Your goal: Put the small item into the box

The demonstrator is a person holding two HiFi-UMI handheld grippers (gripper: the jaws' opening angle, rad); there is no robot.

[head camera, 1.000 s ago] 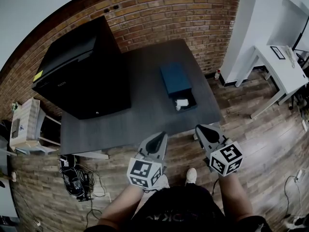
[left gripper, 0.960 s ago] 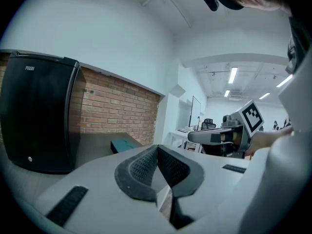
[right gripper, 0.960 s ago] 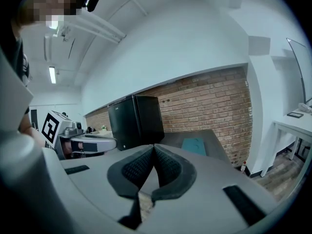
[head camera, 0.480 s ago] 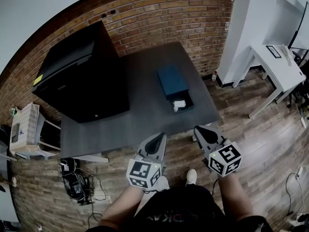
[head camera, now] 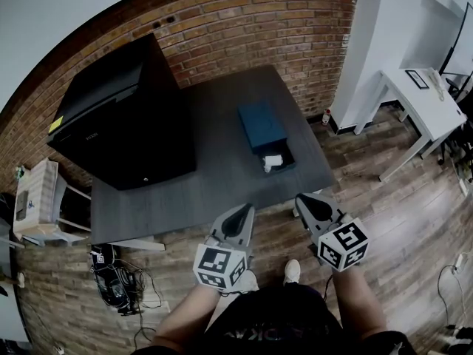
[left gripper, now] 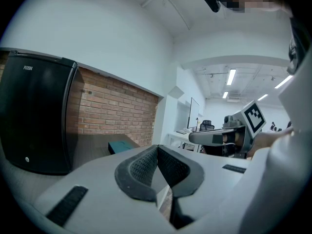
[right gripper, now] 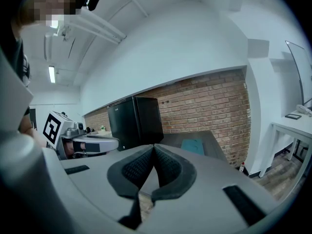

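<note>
A blue box (head camera: 261,125) lies on the dark grey table (head camera: 214,176), its open near end holding a small white item (head camera: 273,161). Both grippers hang near the person's body, short of the table's front edge. My left gripper (head camera: 239,213) is shut with nothing between its pads (left gripper: 141,165). My right gripper (head camera: 306,202) is also shut and empty, pads (right gripper: 168,165) pressed together. From the left gripper view the blue box (left gripper: 122,146) shows far off, and the right gripper view has the box (right gripper: 193,144) on the tabletop ahead.
A tall black cabinet (head camera: 122,113) fills the table's left half, against a brick wall (head camera: 244,21). A white desk (head camera: 425,98) stands at the right. Cartons (head camera: 35,194) and cables (head camera: 114,276) sit on the wooden floor at the left.
The head view has shifted slightly, so the table and box sit a little further left in frame. Both grippers stay shut in about the same place.
</note>
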